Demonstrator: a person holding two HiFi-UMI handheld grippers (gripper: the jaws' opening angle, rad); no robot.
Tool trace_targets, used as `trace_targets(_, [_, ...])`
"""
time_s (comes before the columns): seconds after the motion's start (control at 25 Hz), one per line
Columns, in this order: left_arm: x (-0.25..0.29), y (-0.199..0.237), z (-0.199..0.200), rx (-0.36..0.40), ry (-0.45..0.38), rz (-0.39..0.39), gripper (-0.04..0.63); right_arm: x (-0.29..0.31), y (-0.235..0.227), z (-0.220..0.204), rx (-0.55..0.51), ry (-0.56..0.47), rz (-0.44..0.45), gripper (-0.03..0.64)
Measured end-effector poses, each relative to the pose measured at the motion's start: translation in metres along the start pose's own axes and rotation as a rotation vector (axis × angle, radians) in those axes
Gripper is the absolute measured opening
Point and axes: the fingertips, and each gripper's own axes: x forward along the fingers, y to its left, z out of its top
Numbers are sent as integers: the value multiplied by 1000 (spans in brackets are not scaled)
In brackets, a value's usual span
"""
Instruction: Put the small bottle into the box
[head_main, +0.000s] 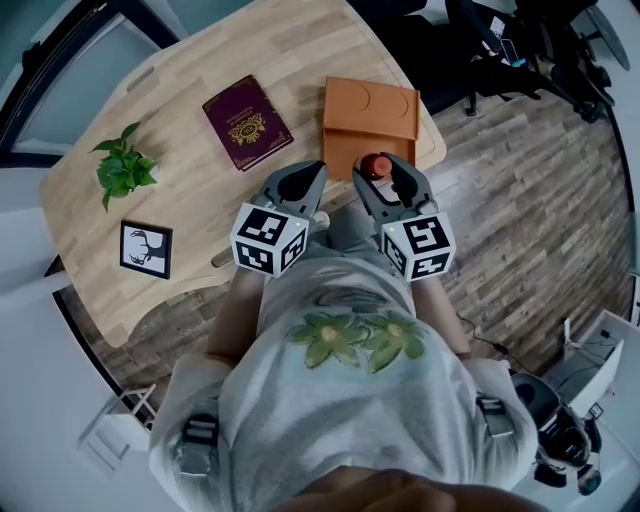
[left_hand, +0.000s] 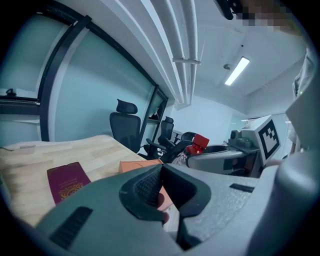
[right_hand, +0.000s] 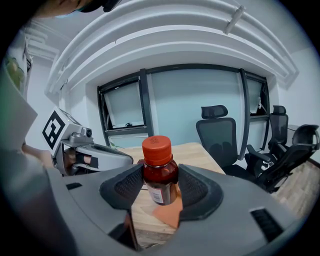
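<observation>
The right tongs (right_hand: 161, 186) grasp a small amber bottle with a red cap (right_hand: 159, 170), held upright over the near edge of a flat orange box (head_main: 370, 115) on the pale wooden counter (head_main: 200, 60). The left tongs (left_hand: 162, 189), at the bottle's 9 o'clock, are clenched on nothing (pads together). A maroon booklet (head_main: 246, 122) lies at the box's 9 o'clock, with a small green plant (head_main: 125, 168) farther that way.

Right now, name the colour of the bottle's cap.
Orange-red cap on the small bottle, clearest in the right gripper view.
</observation>
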Motion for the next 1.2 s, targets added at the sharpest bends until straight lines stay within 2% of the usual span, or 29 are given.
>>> trace_targets(0.2, [0, -1, -8, 15, 28, 0, 7, 0, 3, -6, 7, -1, 10, 216])
trace_targets(0.8, [12, 21, -34, -30, 100, 24, 8, 19, -6, -26, 17, 34, 44, 216])
trace_targets(1.2, [33, 34, -30, -49, 91, 42, 7, 41, -15, -34, -8, 57, 75, 216])
